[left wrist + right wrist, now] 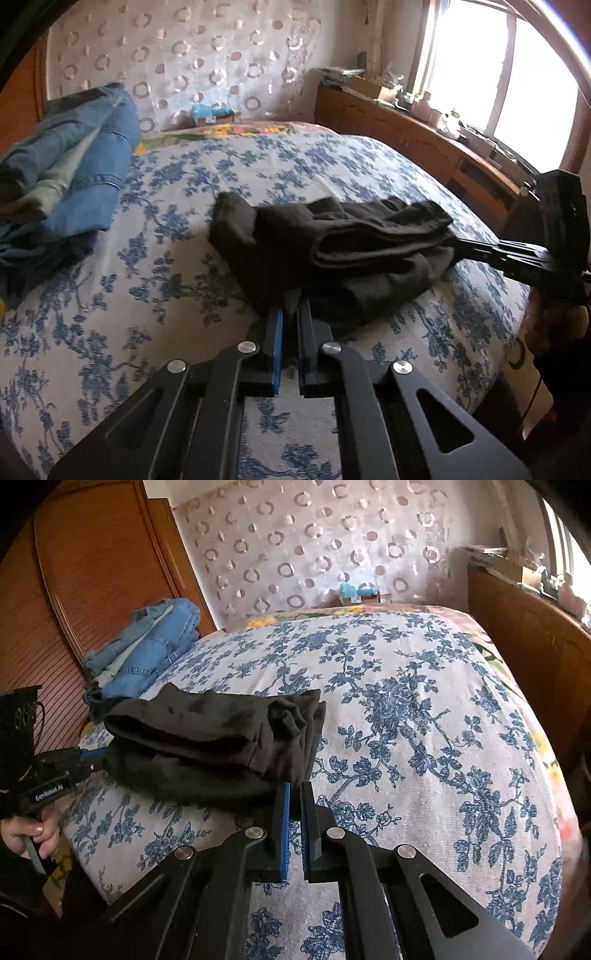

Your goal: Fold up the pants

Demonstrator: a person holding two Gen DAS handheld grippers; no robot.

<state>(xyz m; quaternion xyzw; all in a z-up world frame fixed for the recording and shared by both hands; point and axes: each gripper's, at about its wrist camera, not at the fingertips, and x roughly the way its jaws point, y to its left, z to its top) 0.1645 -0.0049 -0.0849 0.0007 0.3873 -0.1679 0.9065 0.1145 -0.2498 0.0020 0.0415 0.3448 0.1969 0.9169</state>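
Dark pants (332, 243) lie folded into a thick bundle on the floral bedspread (147, 280). My left gripper (290, 314) is shut on the bundle's near edge. The right gripper comes in from the right in the left wrist view (461, 245), its fingers pinching the bundle's right end. In the right wrist view the pants (207, 746) lie ahead to the left, and my right gripper (294, 788) is shut on their near corner. The left gripper shows at the left in the right wrist view (99, 755), clamped on the bundle's far end.
A pile of blue jeans (74, 166) lies at the bed's far left, also in the right wrist view (147, 646). A wooden cabinet (424, 140) with clutter runs along the right under a bright window. A wooden wardrobe (92, 572) stands to the left.
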